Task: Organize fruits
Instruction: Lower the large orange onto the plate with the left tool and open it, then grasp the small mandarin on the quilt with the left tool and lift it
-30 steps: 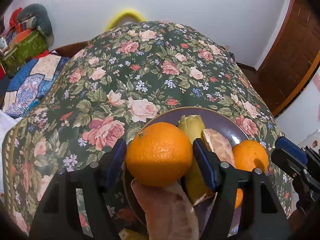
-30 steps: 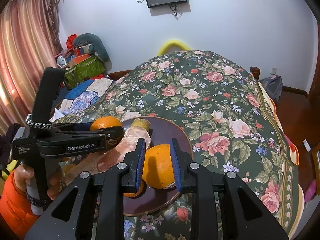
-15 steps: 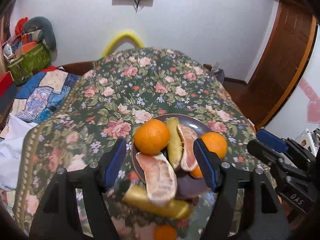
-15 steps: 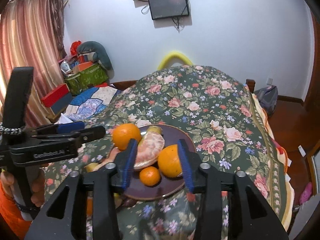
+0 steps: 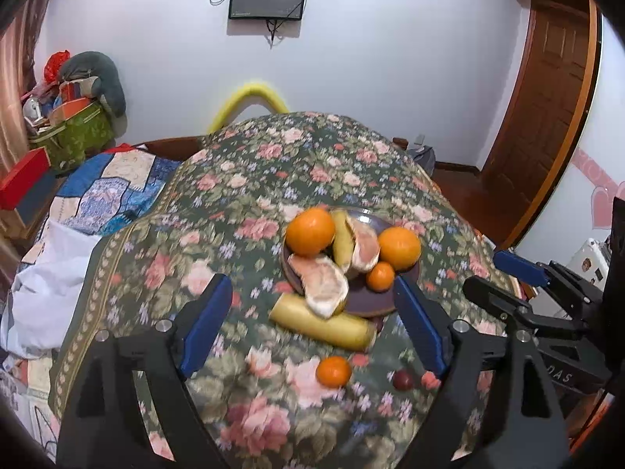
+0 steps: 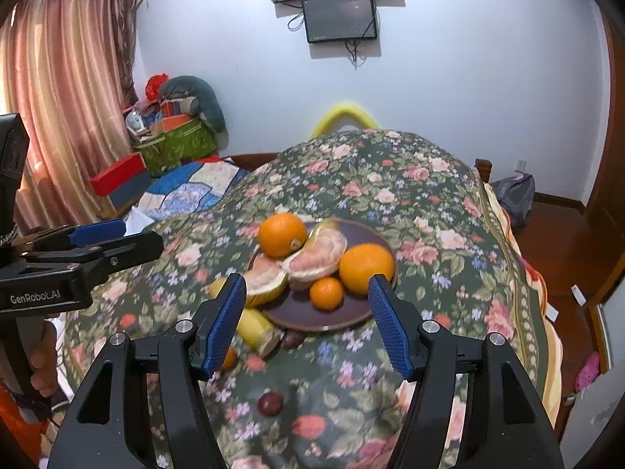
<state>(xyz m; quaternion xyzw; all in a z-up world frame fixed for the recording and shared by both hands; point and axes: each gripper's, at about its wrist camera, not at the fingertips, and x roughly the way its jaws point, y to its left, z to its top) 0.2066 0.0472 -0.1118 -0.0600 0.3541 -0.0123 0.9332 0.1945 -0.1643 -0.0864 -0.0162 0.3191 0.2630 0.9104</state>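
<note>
My left gripper (image 5: 312, 322) and right gripper (image 6: 306, 322) are both standing wide with nothing between the blue pads; the jaws of each have just been opening. A second ago the left pair was framing a large orange and the right pair was clamped on another; now I am pulling both back and up from the round dark brown plate (image 5: 371, 301).

The left-hand large round orange (image 5: 310, 231) is sitting at the plate's far left rim, the right-hand large orange (image 5: 399, 248) at its right rim. Between them are lying a peeled pomelo segment (image 5: 365, 244), a second pomelo segment (image 5: 324, 285) overhanging the near rim, and a small tangerine (image 5: 380, 276).

Still off the plate, on the floral green bedcover (image 5: 242, 179): a yellow banana (image 5: 322, 322) against the near rim, a loose small tangerine (image 5: 333, 370), and a dark red plum (image 5: 402, 380) toward the cover's near edge.

Judgement: both oranges are delivered; the loose pieces are remaining.
</note>
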